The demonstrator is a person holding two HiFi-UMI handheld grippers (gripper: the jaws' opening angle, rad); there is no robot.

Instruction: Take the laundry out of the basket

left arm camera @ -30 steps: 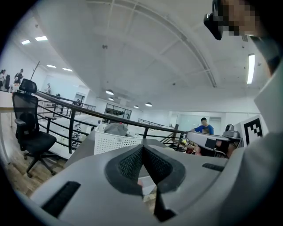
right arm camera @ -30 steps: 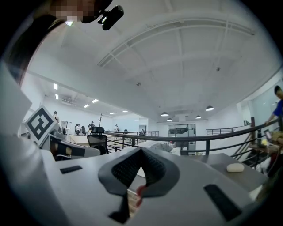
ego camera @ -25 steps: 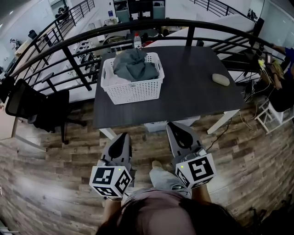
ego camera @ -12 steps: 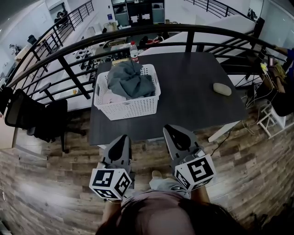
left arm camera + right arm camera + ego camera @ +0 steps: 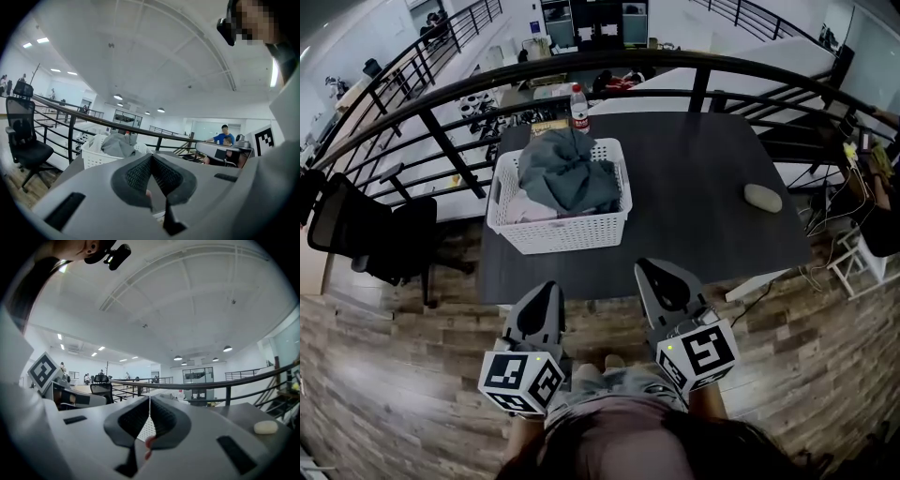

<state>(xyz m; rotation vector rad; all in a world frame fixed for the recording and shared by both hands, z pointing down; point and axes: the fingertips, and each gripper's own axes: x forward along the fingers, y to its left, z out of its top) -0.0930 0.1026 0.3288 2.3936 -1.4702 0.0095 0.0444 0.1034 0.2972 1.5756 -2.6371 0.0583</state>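
Two tools closed tip to tip on nothing, left tool [image 5: 548,291] and right tool [image 5: 650,269], held by the near edge of the table [image 5: 703,197], grey laundry [image 5: 567,173] heaped in the white basket [image 5: 567,234] (table's left half).

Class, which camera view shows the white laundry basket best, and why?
The head view: the whole basket shows from above, grey laundry heaped inside. The left gripper view shows one side; the right gripper view, only a mesh sliver.
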